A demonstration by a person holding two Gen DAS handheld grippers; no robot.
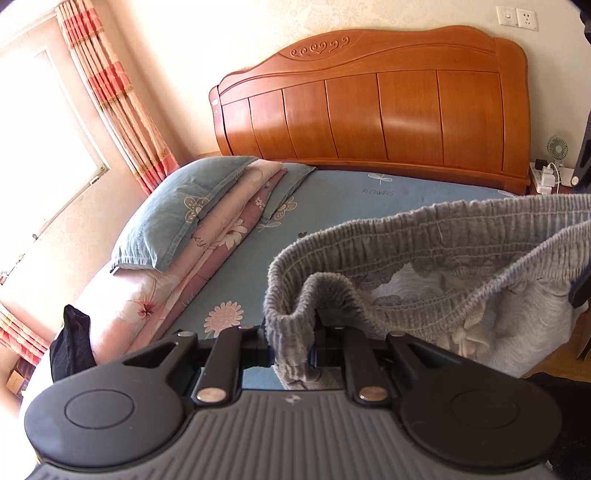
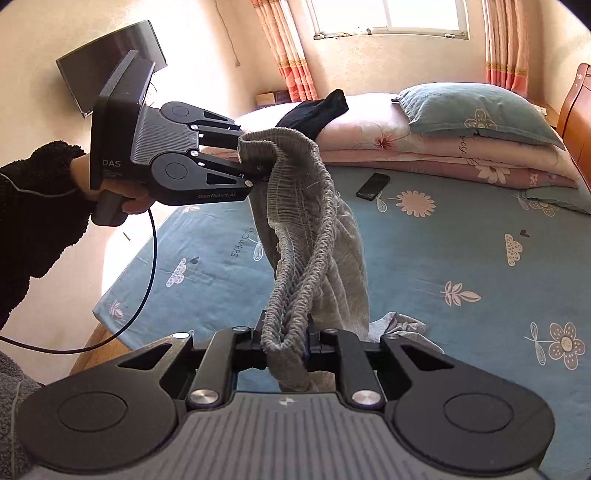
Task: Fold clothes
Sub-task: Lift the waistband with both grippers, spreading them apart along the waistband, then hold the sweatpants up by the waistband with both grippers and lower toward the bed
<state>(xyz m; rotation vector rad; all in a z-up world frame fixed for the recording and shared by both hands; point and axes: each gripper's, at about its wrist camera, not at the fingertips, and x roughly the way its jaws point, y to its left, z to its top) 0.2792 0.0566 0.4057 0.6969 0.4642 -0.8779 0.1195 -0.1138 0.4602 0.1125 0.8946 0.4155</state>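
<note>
Your right gripper (image 2: 286, 341) and left gripper (image 1: 291, 332) each pinch the grey trousers' waistband (image 2: 295, 236), stretched toward ten o'clock above the blue floral bed (image 2: 443, 251).

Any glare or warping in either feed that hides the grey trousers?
Left wrist view: window blown out white, headboard bowed by fisheye; grey ribbed-waistband trousers sharp. Right wrist view: window overexposed, trousers evenly lit and sharp.

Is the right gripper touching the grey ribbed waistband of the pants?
Touching. In the right wrist view the right gripper has its jaws shut on the grey ribbed waistband, with fabric pinched between the pads.
</note>
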